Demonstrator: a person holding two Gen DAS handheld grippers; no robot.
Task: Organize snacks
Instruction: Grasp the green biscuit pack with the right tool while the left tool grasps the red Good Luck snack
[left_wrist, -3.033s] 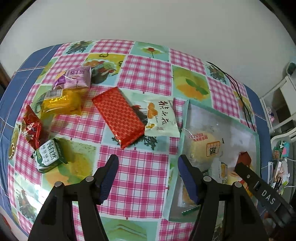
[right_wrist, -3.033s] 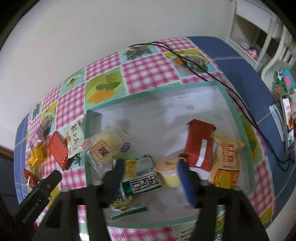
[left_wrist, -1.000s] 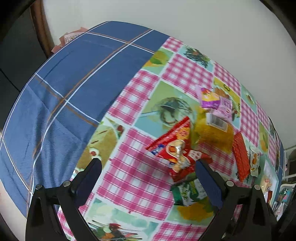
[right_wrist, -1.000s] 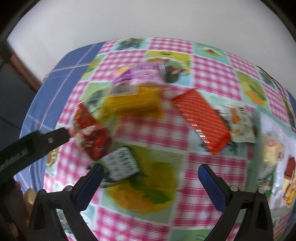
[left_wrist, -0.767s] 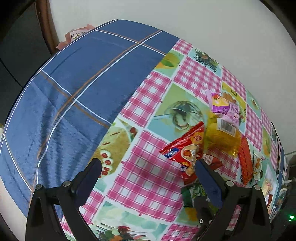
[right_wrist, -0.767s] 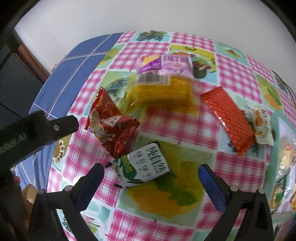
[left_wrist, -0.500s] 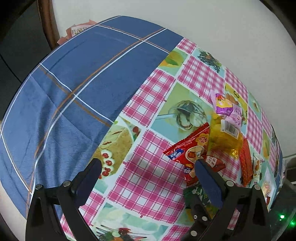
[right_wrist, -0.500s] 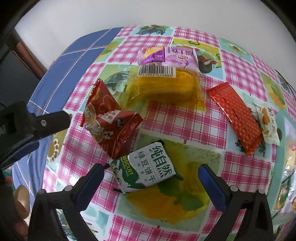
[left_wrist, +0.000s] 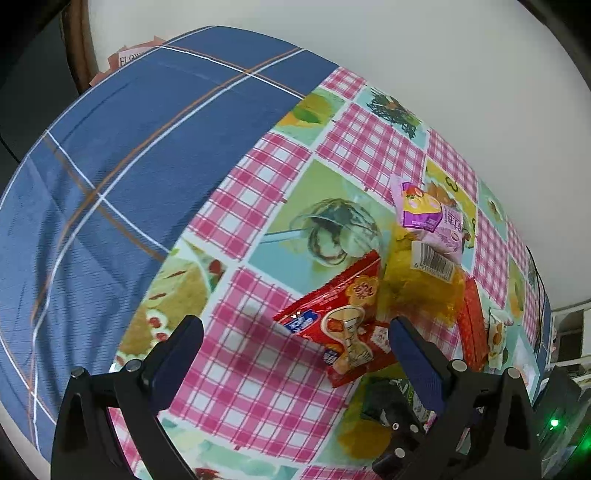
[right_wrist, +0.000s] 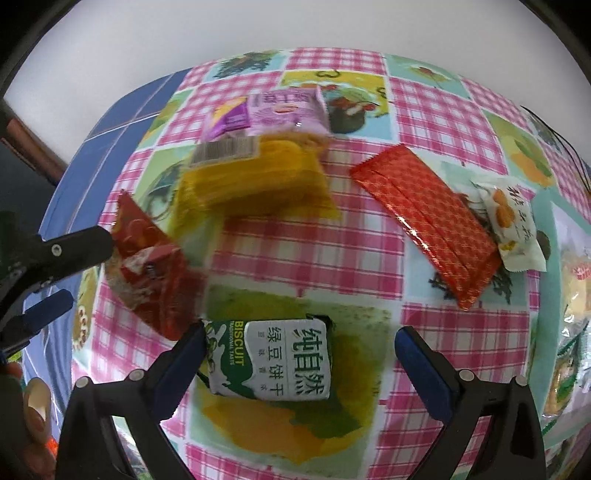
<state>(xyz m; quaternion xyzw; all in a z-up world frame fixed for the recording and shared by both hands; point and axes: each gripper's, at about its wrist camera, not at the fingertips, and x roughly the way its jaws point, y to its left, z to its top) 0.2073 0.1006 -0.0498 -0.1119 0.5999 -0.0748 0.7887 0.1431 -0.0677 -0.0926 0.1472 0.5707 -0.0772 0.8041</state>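
Sitting flat on the checked tablecloth (right_wrist: 295, 258), the green biscuit packet (right_wrist: 273, 362) lies between the wide-open fingers of the right gripper (right_wrist: 299, 354), with the red snack bag (right_wrist: 155, 266) touching its left corner. To pick it up well, I think the right gripper should go straight down, keep its left finger off the red bag, and squeeze the packet's short sides gently. The left gripper (left_wrist: 295, 347) is wide open too, holding nothing, near that red bag
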